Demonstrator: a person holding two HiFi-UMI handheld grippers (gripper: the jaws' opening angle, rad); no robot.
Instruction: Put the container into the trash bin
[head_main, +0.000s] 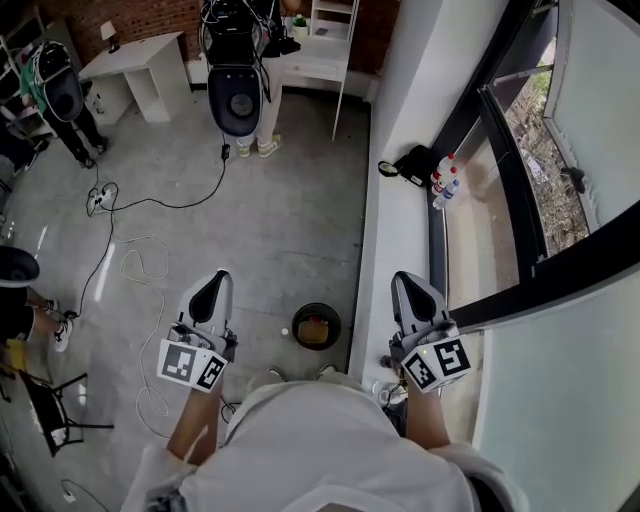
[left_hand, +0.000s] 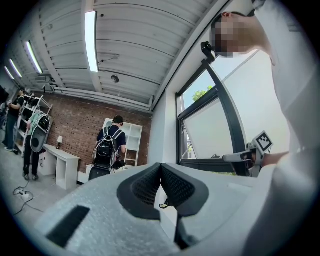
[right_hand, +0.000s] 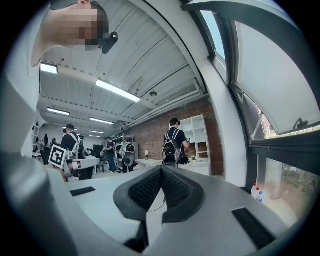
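Grey concrete floor (head_main: 290, 230) across the head view. Showed a small round black trash bin (head_main: 297, 318) on it, just ahead of the feet and close beside the long white window ledge (head_main: 400, 230). Showed a tan boxy thing (head_main: 314, 330) lying inside the bin, probably the container, though too small to say for certain. Caught the grey left gripper (head_main: 214, 280) and the grey right gripper (head_main: 408, 280) held level either side of the bin, above it, carrying nothing. Also took in clear plastic bottles with red and blue caps (head_main: 445, 182) further along the ledge, and loose black and white cables (head_main: 130, 255) on the floor. Risked a kicked-over bin, given the feet so near, and a snagged foot in those cables. Alone among the views gave the bin and what lay in it.

Looked straight along the jaws in the left gripper view: black ribbed pads (left_hand: 145, 187) pressed tip to tip, nothing between. Would have shoved rather than gripped any container yet to be fetched, shut like this. Missed floor and bin; gave ceiling, brick wall (left_hand: 75, 125) and a person with a backpack (left_hand: 107, 145).

Read the same in the right gripper view: pads (right_hand: 147, 189) closed together, empty. Caught the bottles low at the right, but no bin.
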